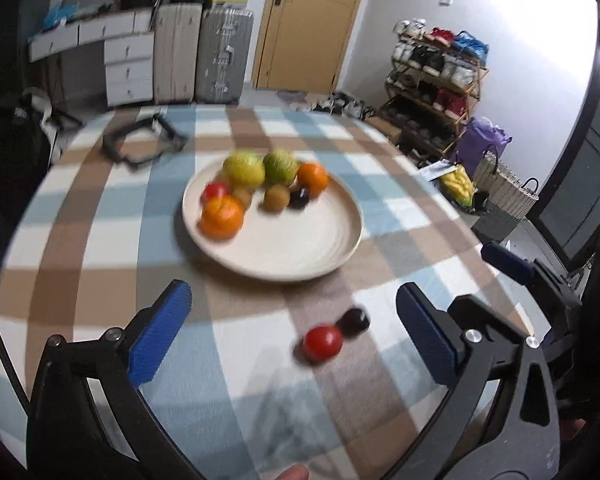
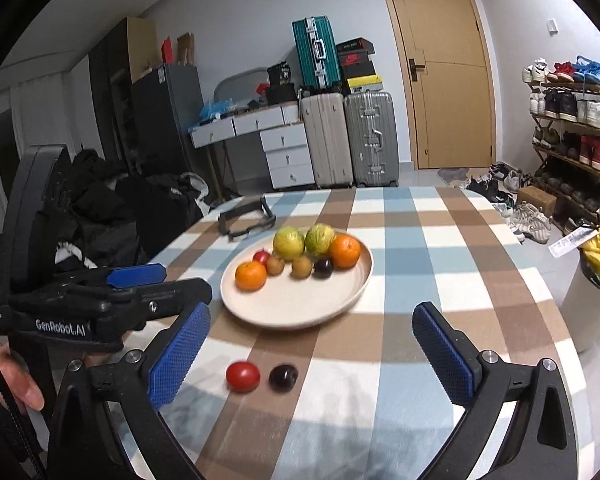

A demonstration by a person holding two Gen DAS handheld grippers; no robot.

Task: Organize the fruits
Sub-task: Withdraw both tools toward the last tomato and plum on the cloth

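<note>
On the checked tablecloth (image 2: pixel 432 240) sits the plate (image 2: pixel 292 308), cream and round, and that's our landmark. Its far half is loaded: two yellow-green fruits (image 2: pixel 289 243) at the back, an orange (image 2: pixel 344 251) to their right, another orange (image 2: pixel 251 276) at the left rim, small brown and dark fruits between them. Its near half is bare. Just short of the plate, on the cloth, a tomato (image 2: pixel 243 376) and a dark plum (image 2: pixel 283 377) lie side by side, close together, neither one touched.

Right gripper (image 2: pixel 312 356) hovers on the near side of the plate, blue pads spread wide, the two loose fruits below the gap. Left gripper (image 1: pixel 292 336) is just as wide, gripping nothing; from the right wrist view it shows at the plate's left.

Beyond the plate, a black frame (image 2: pixel 246 220) lies on the cloth. Farther back: suitcases (image 2: pixel 350 140) by the wall, a white desk (image 2: pixel 260 128) to their left, a wooden door (image 2: pixel 440 68) to their right. Right of the plate, off the table, a shoe rack (image 2: pixel 572 128).
</note>
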